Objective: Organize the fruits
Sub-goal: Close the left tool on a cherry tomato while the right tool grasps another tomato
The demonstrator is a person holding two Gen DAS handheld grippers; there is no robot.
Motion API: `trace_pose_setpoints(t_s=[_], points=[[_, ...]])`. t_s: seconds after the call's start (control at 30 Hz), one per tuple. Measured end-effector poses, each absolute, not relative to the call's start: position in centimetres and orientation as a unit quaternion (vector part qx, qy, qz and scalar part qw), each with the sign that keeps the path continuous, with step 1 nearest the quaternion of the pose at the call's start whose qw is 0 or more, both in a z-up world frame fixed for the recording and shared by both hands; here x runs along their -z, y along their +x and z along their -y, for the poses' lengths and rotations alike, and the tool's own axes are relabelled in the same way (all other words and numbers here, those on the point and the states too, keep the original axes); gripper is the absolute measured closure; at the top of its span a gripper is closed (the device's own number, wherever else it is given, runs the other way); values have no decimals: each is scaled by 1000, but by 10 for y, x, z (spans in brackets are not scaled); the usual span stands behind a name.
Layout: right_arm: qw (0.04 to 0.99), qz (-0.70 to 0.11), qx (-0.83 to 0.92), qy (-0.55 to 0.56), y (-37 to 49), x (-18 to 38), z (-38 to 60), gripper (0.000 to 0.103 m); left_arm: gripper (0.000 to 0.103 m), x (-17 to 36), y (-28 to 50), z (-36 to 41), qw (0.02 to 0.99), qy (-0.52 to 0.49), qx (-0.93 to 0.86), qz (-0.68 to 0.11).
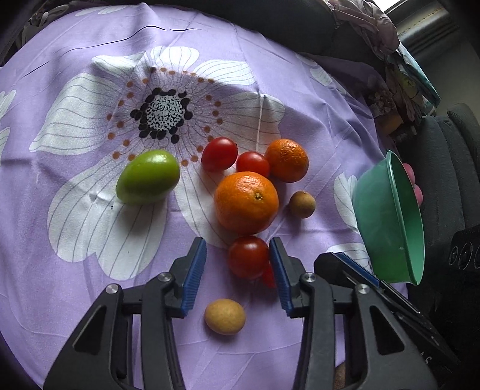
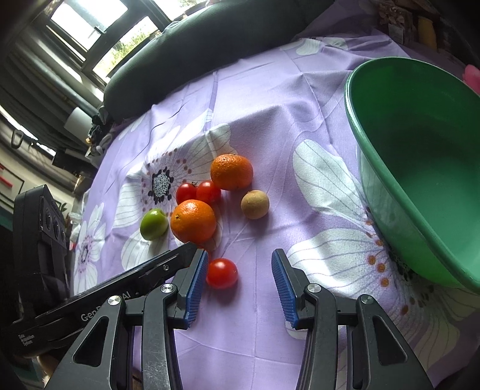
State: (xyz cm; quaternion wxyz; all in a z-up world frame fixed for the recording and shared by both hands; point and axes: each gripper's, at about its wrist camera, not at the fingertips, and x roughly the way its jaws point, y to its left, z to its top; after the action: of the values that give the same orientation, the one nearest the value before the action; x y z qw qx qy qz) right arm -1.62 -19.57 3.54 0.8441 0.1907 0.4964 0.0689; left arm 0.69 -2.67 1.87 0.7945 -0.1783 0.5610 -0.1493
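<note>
Left tongs [image 1: 238,261] stand narrow around a tomato [image 1: 248,256]; only this view shows the pale longan [image 1: 225,316]; right tongs [image 2: 240,271] narrow, empty.

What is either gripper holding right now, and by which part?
Nothing. Left gripper and right gripper stand open; a cherry tomato sits between the left jaws, ungripped.

You've got soft daylight from the window [image 2: 90,27] at upper left of your right wrist view. The purple cloth [image 1: 90,270] reads bright, shadows gentle under the fruit. Fisheye bends both views, corners go black; focus stays sharp.
</note>
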Motion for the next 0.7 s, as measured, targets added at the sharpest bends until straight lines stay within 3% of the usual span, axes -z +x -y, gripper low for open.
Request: trace_pose_setpoints(t_s=[0.1,0.17,0.7], points=[[842,-499,-66,194,-16,-34,199,55,63,-16,6,29,796,-186,156,-555],[841,-500,-68,196,-16,-33,198,55,75,-16,5,29,793,-201,168,-550],[840,-521,-77,133,-9,-22,151,55,75,-54,-24,-14,853,-214,119,-461]])
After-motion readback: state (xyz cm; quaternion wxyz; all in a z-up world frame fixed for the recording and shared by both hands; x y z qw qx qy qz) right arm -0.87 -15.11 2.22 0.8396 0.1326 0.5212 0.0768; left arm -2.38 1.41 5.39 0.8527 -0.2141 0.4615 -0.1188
